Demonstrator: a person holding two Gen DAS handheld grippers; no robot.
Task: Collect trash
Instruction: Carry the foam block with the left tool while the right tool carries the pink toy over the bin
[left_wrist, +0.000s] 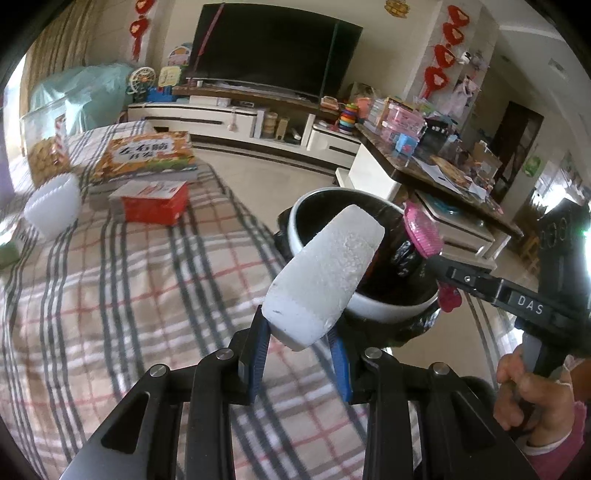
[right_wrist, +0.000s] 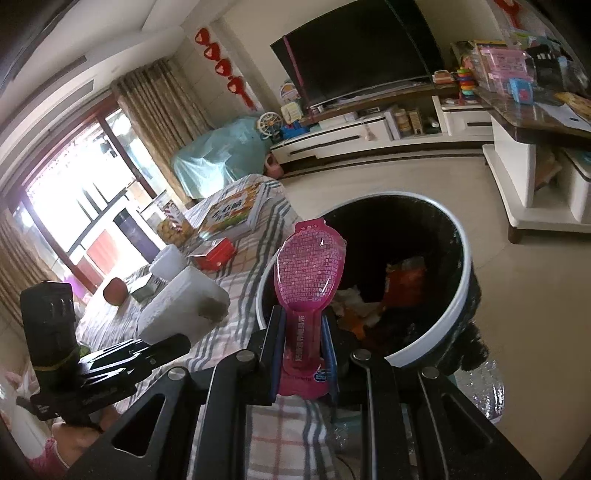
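Observation:
My left gripper (left_wrist: 299, 332) is shut on a white foam block (left_wrist: 325, 273), which points toward the trash bin (left_wrist: 384, 308), a white-rimmed bin with a black liner beside the plaid-covered table. My right gripper (right_wrist: 303, 325) is shut on a pink plastic wrapper (right_wrist: 308, 280) and holds it at the bin's near rim (right_wrist: 424, 339). The bin holds orange and white trash (right_wrist: 402, 280). The foam block (right_wrist: 184, 306) and left gripper also show at the left of the right wrist view. The pink wrapper (left_wrist: 423, 230) shows over the bin's right rim in the left wrist view.
On the plaid cloth (left_wrist: 129, 288) lie a red box (left_wrist: 155, 203), an orange book (left_wrist: 144, 155), a white bowl (left_wrist: 55, 206) and a snack bag (left_wrist: 46, 155). A TV stand (left_wrist: 240, 122) and a cluttered table (left_wrist: 443, 162) stand beyond the floor.

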